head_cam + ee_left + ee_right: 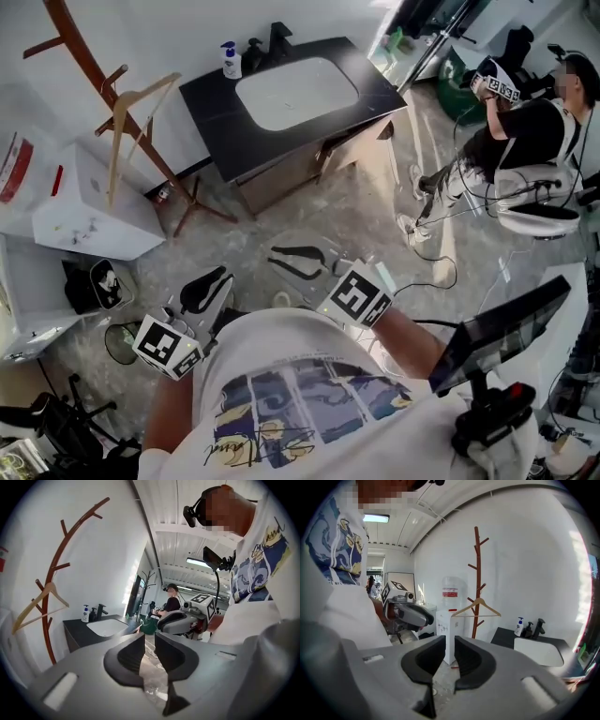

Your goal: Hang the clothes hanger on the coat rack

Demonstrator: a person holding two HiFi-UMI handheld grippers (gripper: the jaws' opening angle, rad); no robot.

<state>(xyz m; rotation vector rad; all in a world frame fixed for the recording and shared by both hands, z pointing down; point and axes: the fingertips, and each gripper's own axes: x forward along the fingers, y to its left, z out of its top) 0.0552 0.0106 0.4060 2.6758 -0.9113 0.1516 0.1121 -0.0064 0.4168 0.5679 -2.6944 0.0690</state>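
- Hanger (115, 150) hangs on the rack (89, 52), far left, by the wall.
- Left gripper (208, 284), near, grasps nothing; jaws a slit apart.
- Right gripper (302, 262), just right of it, likewise empty, jaws barely parted.

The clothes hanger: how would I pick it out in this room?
Find the black sink counter against the white wall; left of it in the head view stands a reddish-brown, branched coat rack. The clothes hanger hangs from one of its pegs, the only pale wooden triangle among those dark branches.
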